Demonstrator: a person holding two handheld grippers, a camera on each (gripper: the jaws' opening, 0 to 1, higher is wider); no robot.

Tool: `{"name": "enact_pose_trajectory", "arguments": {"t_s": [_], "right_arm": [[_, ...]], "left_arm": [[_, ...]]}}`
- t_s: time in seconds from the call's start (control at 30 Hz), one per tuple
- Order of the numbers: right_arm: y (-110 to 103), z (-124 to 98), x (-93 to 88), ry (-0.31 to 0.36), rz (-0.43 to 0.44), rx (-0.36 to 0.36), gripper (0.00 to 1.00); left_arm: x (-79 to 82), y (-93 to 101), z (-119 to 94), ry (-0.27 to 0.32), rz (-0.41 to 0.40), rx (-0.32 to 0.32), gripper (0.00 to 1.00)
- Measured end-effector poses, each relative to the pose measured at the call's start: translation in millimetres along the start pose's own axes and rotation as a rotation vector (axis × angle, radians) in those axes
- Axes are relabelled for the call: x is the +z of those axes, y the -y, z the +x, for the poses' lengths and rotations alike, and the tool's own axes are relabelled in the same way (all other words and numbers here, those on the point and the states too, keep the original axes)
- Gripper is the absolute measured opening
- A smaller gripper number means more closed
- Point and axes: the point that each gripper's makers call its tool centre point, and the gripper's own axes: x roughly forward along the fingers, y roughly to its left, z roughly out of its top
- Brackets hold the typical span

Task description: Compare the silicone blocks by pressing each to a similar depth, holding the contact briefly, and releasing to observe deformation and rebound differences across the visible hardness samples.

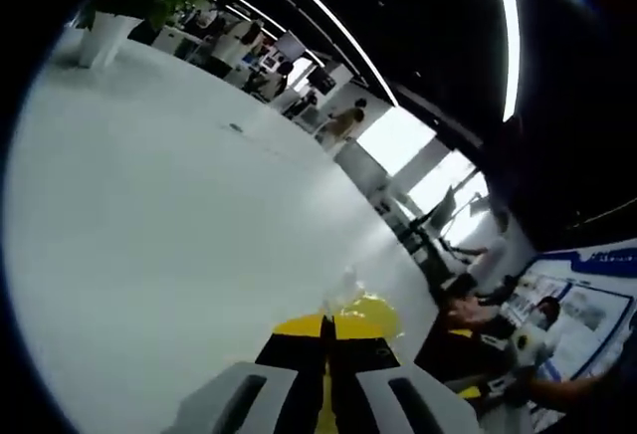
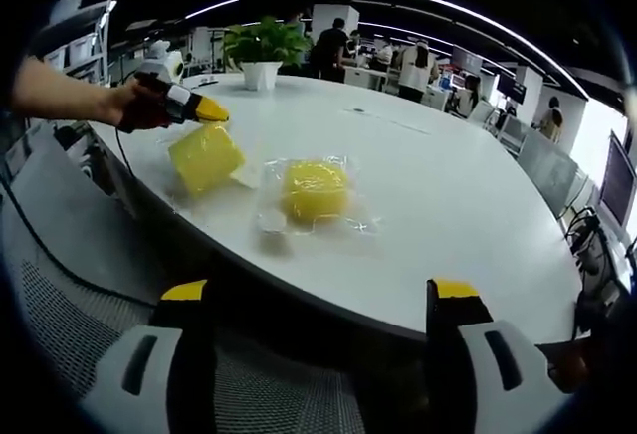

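Two bagged yellow silicone blocks (image 2: 315, 190) on white round bench (image 2: 448, 205): left claw (image 2: 212, 111) pinches one (jaws together), right claw (image 2: 323, 300) gapes; bag may slip w/ uneven squeeze.

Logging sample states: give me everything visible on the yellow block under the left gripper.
The yellow silicone block, sealed in a clear plastic bag, looks soft and squarish. It sits tilted near the edge of the white round table, one edge raised. The left gripper, jaws together, meets its top edge. The left gripper view shows only a yellow sliver past the jaw tips. A second bagged block lies apart.
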Motion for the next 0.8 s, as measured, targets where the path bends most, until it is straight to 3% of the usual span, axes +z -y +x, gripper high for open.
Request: {"name": "enact_pose_trajectory", "arguments": {"t_s": [0.17,0.4,0.53,0.8], "right_arm": [[-2,0,1.4,0.006,0.01,0.011,0.82],[-4,-2,7.8,0.04,0.02,0.029,0.82],[-7,-4,13.4,0.071,0.018,0.049,0.82],[-6,-10,24.9,0.105,0.074,0.072,0.84]], "left_arm": [[3.2,19.9,-3,0.014,0.047,-0.034,0.0],[13.1,43.8,-11,0.065,0.051,-0.079,0.0],[13.1,63.5,-13,0.033,0.122,-0.118,0.0],[16.6,104.4,-22,0.049,0.163,-0.205,0.0]]}}
